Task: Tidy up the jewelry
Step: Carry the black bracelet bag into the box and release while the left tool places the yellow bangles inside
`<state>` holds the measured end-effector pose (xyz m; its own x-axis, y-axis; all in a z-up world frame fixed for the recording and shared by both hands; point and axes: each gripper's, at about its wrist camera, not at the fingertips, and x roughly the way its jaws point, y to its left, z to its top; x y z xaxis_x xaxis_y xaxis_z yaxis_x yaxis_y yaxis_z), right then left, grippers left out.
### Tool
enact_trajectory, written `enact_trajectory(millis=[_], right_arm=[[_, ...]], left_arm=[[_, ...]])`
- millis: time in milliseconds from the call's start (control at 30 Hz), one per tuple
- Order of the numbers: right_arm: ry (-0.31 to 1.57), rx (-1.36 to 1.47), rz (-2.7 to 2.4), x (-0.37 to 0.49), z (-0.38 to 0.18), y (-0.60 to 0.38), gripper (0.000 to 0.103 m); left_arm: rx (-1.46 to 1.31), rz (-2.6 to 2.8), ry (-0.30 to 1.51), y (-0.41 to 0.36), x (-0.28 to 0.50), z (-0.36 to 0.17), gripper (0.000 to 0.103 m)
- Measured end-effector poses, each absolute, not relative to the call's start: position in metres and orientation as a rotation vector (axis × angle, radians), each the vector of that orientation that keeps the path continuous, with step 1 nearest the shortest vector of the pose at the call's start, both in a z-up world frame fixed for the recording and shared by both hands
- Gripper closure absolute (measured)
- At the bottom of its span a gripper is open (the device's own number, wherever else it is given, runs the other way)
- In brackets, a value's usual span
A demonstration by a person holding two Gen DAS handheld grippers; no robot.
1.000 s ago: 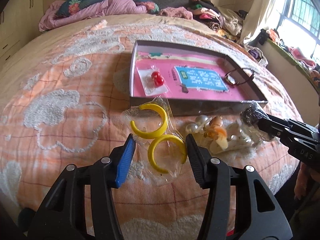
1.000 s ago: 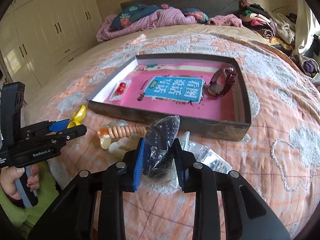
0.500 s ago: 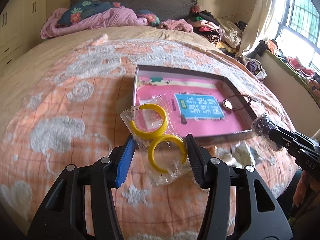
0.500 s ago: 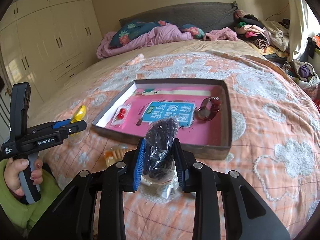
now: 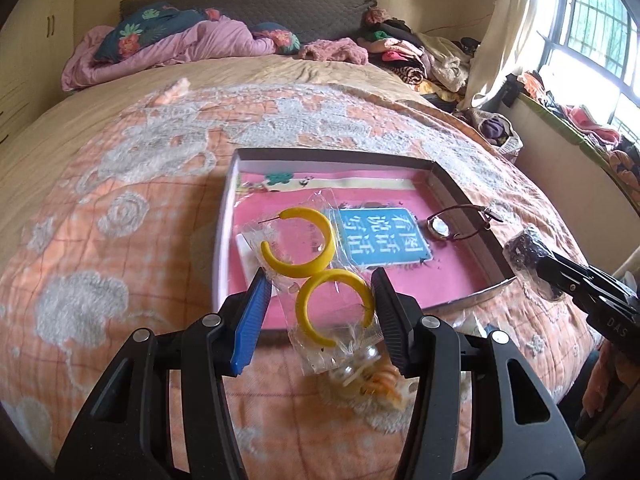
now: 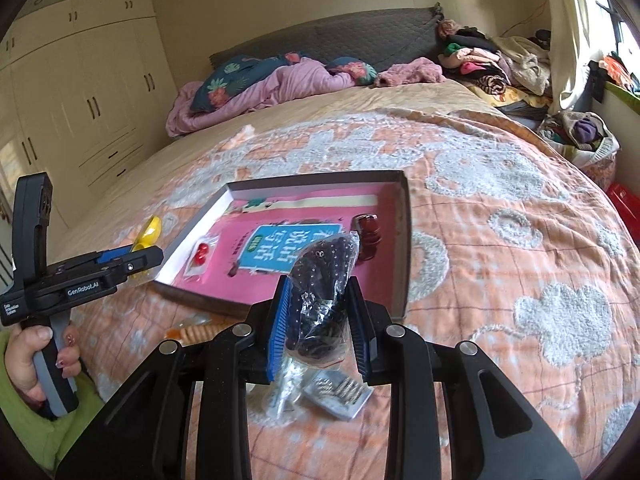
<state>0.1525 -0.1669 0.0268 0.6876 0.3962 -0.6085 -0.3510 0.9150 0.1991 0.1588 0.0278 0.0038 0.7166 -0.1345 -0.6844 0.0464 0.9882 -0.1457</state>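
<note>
Left gripper (image 5: 318, 308): clenched on a clear bag of yellow hoop earrings (image 5: 316, 264), held above the shallow box's (image 5: 460, 184) near edge.
Right gripper (image 6: 320, 320): clenched on a bag of dark beads (image 6: 320, 280), held over the bedspread (image 6: 500, 240) before the box's near edge.

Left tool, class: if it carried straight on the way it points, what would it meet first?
Probably the near wall of the open box, or its pink floor; the left tool holds the bagged yellow earrings above it. Depth is unclear.
</note>
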Motion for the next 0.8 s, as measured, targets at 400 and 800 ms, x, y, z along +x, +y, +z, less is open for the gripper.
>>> enact_trajectory(millis=[400,800], right_arm=[[0.728,0.084,0.361,0.182,0.011,-0.178,0.076],[0.756,0.074,0.352,0.211,-0.005,-0.174,0.076]], left_arm=[[-0.100,-0.131,0.806,0.010,0.188,-0.011,0.060],[-0.078,-0.120,0.847,0.006,0.210,-0.027,0.059]])
